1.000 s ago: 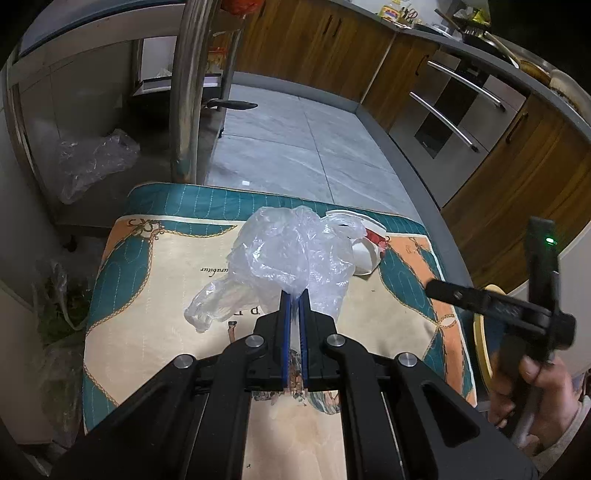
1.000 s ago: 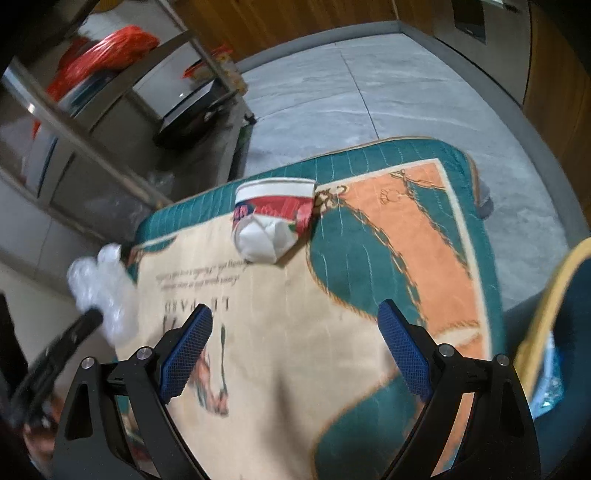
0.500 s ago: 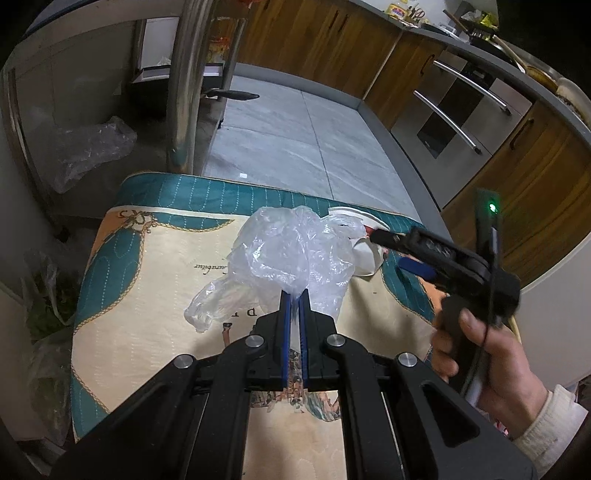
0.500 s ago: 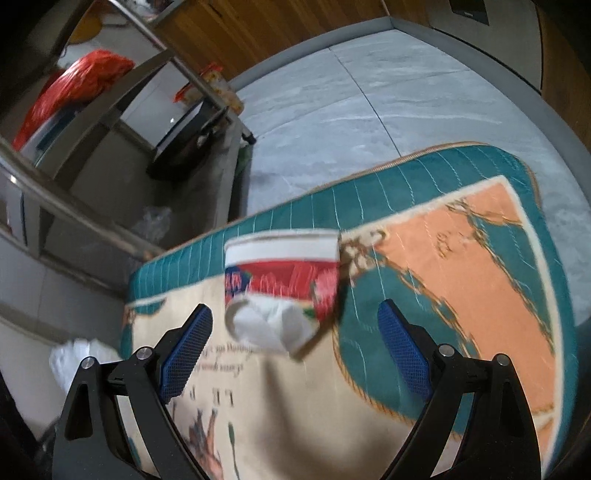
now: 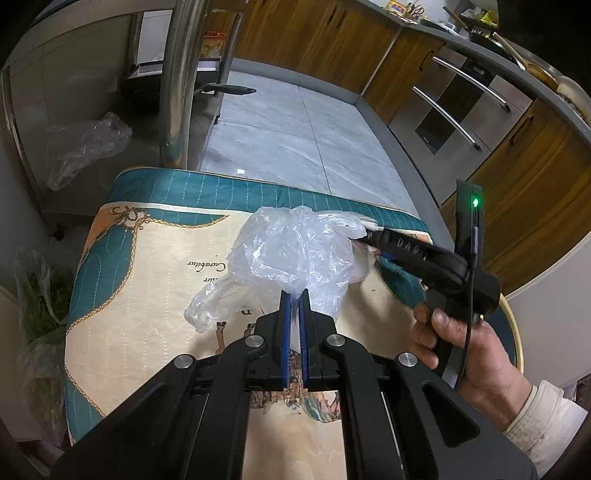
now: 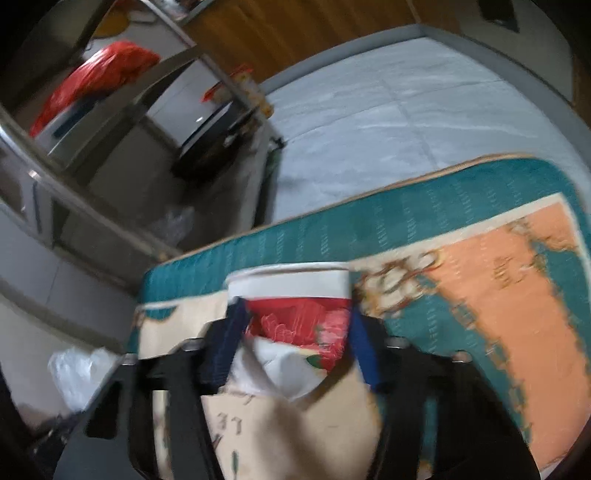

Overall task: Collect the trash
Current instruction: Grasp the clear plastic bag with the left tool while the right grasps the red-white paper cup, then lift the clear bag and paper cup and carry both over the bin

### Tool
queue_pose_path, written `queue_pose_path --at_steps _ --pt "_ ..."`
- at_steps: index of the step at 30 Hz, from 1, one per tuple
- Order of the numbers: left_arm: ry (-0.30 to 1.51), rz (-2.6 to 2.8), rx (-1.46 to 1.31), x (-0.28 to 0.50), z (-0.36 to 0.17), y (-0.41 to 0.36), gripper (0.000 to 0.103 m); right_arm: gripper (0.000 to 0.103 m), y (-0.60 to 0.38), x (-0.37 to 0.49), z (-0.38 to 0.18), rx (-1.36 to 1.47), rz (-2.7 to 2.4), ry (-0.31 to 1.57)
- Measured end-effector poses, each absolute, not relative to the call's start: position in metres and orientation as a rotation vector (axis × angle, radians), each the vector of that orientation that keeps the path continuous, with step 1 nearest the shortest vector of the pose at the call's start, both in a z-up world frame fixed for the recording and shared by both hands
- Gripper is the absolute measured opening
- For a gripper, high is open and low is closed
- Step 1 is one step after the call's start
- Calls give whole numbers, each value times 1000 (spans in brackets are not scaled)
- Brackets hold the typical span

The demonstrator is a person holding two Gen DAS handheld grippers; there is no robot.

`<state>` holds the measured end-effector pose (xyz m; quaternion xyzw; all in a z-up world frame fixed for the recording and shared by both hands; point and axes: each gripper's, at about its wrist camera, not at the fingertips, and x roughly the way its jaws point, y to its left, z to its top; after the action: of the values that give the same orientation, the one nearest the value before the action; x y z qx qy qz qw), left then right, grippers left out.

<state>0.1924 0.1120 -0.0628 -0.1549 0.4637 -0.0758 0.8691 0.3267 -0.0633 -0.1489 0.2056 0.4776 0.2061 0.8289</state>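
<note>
Meanwhile the left gripper (image 5: 294,299) pinches a clear plastic bag (image 5: 291,254) over the quilted mat (image 5: 147,266); the right gripper (image 6: 295,339) straddles a crushed paper cup (image 6: 295,317) at the mat's far edge, fingers against its sides.

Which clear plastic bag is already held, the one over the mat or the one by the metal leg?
The crumpled clear bag over the mat: the left gripper is shut on it.

Crinkled glossy clear plastic bag (image 5: 291,251), crushed paper cup (image 6: 295,325), matt quilted cloth (image 5: 147,280), glossy wood cabinets (image 5: 317,33).
</note>
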Motion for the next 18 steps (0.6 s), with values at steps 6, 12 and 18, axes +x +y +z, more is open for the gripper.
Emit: queue_pose_path --at_steps 6,12,18 --pt "966 -147 -330 192 -62 113 4 22 -60 312 -139 466 522 999" --pt "958 -156 -332 190 -59 109 4 14 -59 294 -112 419 552 990" --pt "947 -172 -329 190 -53 103 4 13 -64 265 -84 340 551 966"
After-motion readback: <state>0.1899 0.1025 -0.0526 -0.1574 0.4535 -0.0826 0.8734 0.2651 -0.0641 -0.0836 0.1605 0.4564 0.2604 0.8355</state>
